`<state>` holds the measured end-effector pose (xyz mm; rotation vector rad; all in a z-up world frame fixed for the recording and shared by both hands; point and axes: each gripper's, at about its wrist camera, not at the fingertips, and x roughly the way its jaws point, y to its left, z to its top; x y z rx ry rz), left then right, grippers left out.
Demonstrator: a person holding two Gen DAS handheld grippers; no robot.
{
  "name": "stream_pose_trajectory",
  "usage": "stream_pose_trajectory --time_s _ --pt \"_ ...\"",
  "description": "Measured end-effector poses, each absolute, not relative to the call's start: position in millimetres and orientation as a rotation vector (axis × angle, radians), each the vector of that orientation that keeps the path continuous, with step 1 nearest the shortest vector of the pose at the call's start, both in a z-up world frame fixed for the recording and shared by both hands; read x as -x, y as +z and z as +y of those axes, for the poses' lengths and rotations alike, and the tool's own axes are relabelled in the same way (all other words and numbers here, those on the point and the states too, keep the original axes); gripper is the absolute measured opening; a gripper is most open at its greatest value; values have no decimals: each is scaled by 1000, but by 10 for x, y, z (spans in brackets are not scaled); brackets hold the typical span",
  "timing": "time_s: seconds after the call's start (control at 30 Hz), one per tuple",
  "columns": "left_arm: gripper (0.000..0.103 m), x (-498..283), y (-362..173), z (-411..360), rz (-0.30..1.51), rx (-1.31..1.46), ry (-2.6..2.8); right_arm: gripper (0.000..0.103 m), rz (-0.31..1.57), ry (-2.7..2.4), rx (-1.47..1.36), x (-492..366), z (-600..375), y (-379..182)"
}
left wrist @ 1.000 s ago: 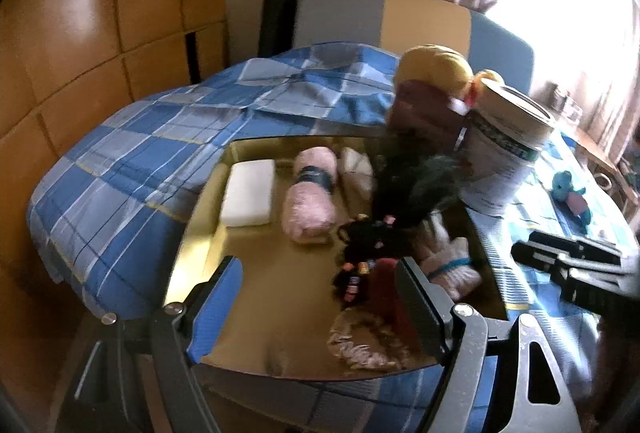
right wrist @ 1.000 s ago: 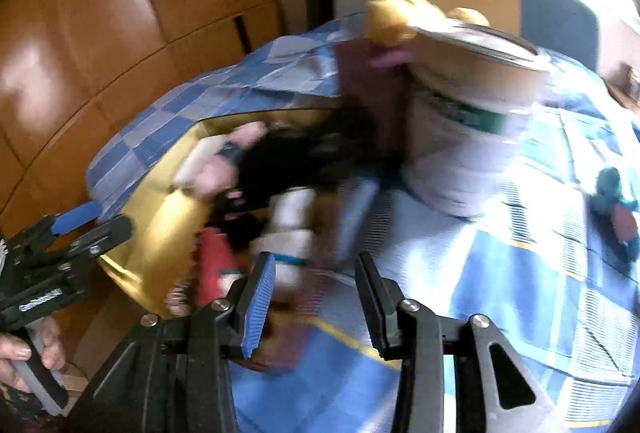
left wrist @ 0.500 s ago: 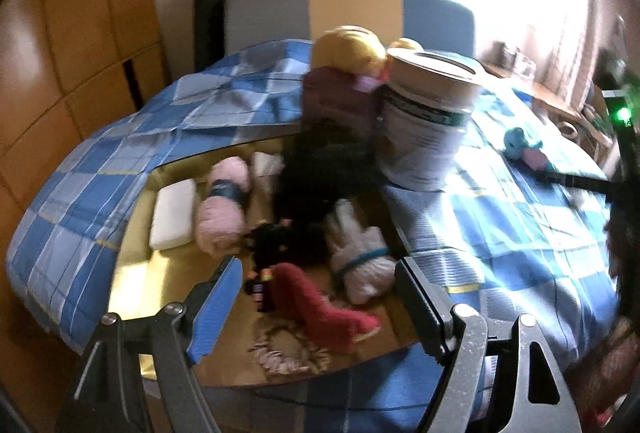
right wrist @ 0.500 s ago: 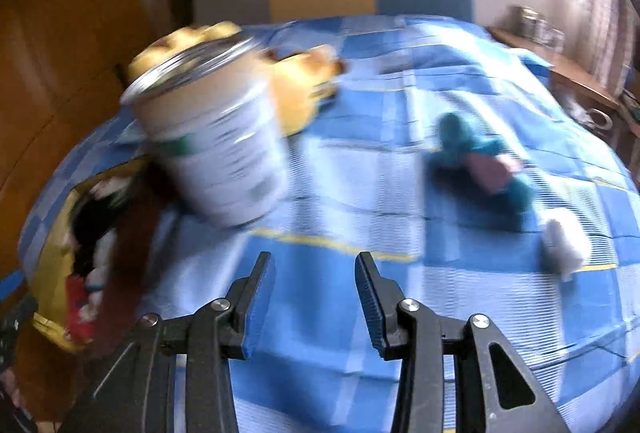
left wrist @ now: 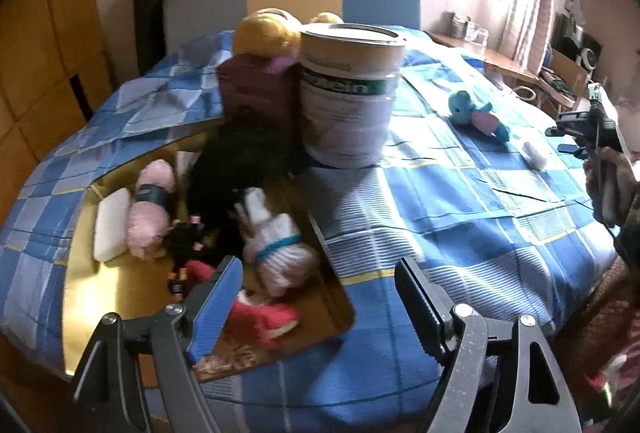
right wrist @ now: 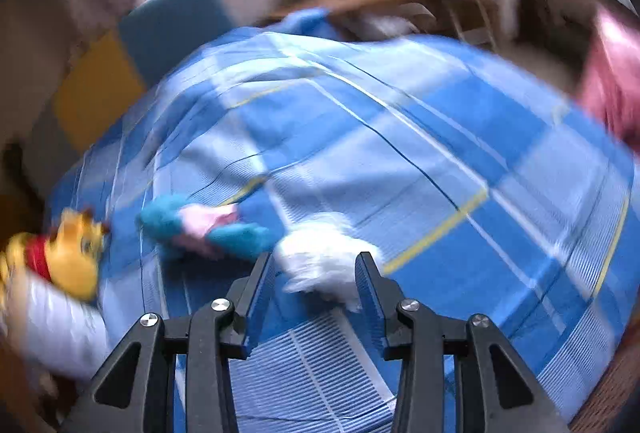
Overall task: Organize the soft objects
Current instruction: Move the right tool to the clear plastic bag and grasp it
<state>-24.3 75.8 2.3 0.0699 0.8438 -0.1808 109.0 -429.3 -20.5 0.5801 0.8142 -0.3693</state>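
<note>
The white tuft point(right wrist: 320, 257) lies on the bed point(right wrist: 440, 137), straight ahead of the right gripper point(right wrist: 316, 281) and partly between its spread fingers point(right wrist: 260, 285), which hold nothing. The view is blurred, so I cannot tell whether the fingers touch it. Its long axis seems to run roughly along the fingers, slanting a little to the right, so closing across its narrow width looks workable. Just beside it on the left, perhaps touching, lies the teal toy point(right wrist: 200, 229), close enough that the left finger might snag it.

The left gripper point(left wrist: 316, 297) hangs well apart from both, fingers spread and empty, over the near edge of the gold tray point(left wrist: 120, 285) where other soft things already lie. The right is clearly the nearer one for the tuft, and the tray lies off to its left.
</note>
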Motion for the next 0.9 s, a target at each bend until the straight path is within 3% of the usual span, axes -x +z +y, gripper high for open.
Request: stream_pose_trajectory --time_s 0.07,0.2,0.4,0.57,0.63,0.77,0.9 --pt "79 217 23 682 856 -65 -214 44 808 -377 -619 -1050 -4378 -222" --pt "79 174 35 514 862 -95 -266 61 875 -337 -531 -1270 -4357 -259" --pt "79 96 23 296 893 -101 -331 66 1017 -318 -270 -1606 -4114 -503" --pt "79 14 -5 115 916 -117 -374 67 1031 -315 -153 -1708 -4031 -599" --pt "79 -27 7 17 916 -125 -399 63 1059 -297 -128 -1708 -3986 -631" --pt "79 -165 30 -216 923 -110 -433 40 1043 -313 -101 -1695 -3949 -589" --pt "79 -326 28 -467 928 -103 -461 35 1039 -317 -147 -1662 -4007 -566"
